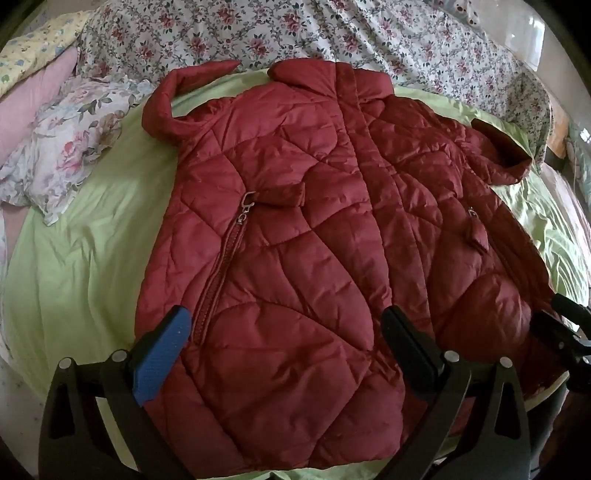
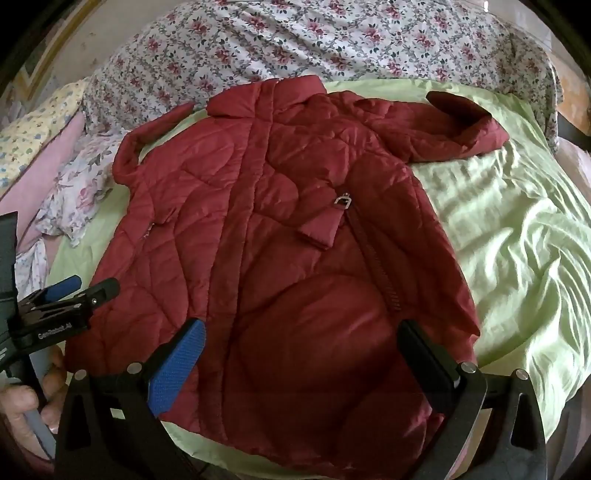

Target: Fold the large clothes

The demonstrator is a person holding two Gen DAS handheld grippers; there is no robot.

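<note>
A dark red quilted coat [image 1: 295, 229] lies flat, front up, on a light green bed sheet [image 1: 85, 258], collar at the far end, hem toward me. It also shows in the right wrist view [image 2: 280, 251]. Its left sleeve [image 1: 166, 92] bends up at the far left; its right sleeve [image 2: 461, 129] lies out to the far right. My left gripper [image 1: 284, 328] is open above the hem's left part, holding nothing. My right gripper [image 2: 303, 343] is open above the hem's right part, holding nothing. The left gripper also appears at the left edge of the right wrist view [image 2: 77, 291].
A floral duvet [image 1: 332, 33] is bunched along the far side of the bed. Floral and pink pillows [image 1: 70, 122] lie at the far left. Wrinkled green sheet [image 2: 517, 240] spreads to the right of the coat. The bed's near edge is just below the hem.
</note>
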